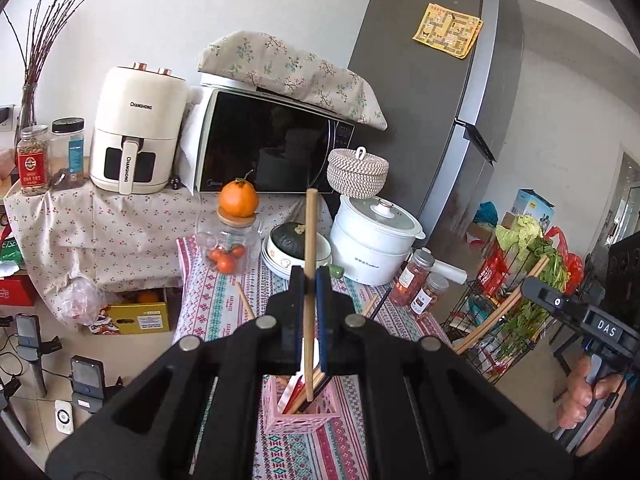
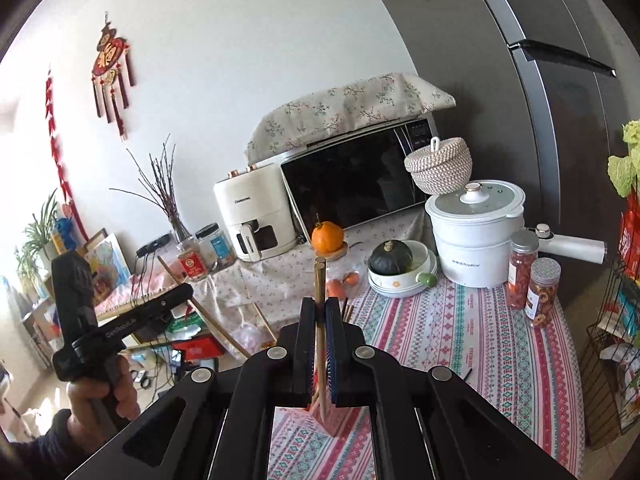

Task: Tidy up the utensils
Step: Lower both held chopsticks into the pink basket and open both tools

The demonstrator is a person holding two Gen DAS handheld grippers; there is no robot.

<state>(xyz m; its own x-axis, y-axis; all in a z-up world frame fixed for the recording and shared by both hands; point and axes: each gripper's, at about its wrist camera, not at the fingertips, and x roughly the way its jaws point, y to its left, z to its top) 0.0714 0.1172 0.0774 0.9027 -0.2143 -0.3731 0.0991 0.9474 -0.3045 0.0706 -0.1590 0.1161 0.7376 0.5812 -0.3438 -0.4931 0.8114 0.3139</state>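
Left wrist view, left to right. Left of frame: cream air fryer [image 1: 138, 132] on a floral-cloth shelf, two jars [image 1: 50, 158] beside it, microwave [image 1: 272, 144] to its right under a cloth cover. Centre: an orange [image 1: 238, 199] sits on the lid of a glass jar [image 1: 228, 248]; bowl with a dark squash [image 1: 294, 246] next to it.

Left gripper [image 1: 310, 280] at lower centre, jaws clamped on one wooden chopstick [image 1: 310, 264]. The stick stands near upright; its lower end sits in the pink holder [image 1: 298, 418] at bottom centre on the patterned tablecloth [image 1: 224, 304]. More sticks and a white utensil already stand in the holder. Two loose chopsticks [image 1: 244, 298] lie on the cloth on either side of the jaws.

Right of centre: white cooker [image 1: 374, 240] with a woven basket [image 1: 358, 174] behind it. Far right: the right gripper seen side-on, with wooden chopsticks angled out from it in front of a wire rack [image 1: 516, 280] of greens.

Right wrist view. Lower left: the left gripper held in a hand [image 2: 102, 396], a chopstick sticking out of it. Centre: right gripper [image 2: 320, 312], jaws closed on a chopstick pair [image 2: 319, 292], near upright. Their lower ends reach the pink holder's corner at bottom centre; can't tell if they're inside it.
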